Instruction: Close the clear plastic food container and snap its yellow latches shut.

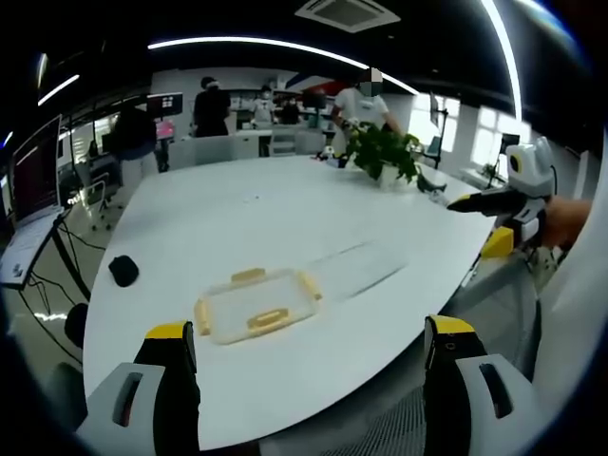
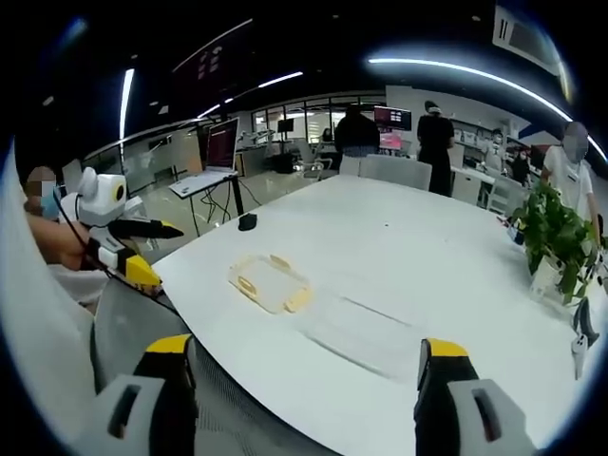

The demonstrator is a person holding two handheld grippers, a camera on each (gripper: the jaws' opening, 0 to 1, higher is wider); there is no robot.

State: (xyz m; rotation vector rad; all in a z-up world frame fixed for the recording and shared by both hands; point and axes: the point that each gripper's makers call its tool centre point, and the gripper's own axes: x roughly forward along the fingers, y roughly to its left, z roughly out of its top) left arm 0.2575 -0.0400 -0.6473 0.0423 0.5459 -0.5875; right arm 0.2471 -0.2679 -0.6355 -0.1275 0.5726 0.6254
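1. Clear plastic food container with yellow latches lies flat on the white oval table, straight ahead of the left gripper and slightly toward its left jaw.
2. In the right gripper view the same container sits ahead of the right gripper, left of its centre line and farther off.
3. Its long axis runs roughly across the left gripper's line of sight, with latches showing on the near, far and end edges.
4. Whether the lid is fully seated cannot be told.
5. Both grippers hang off the table edge, jaws spread wide, holding nothing.
6. The left gripper looks the nearer, so it seems better placed to reach first.
7. A small black object and a green potted plant stand well apart.
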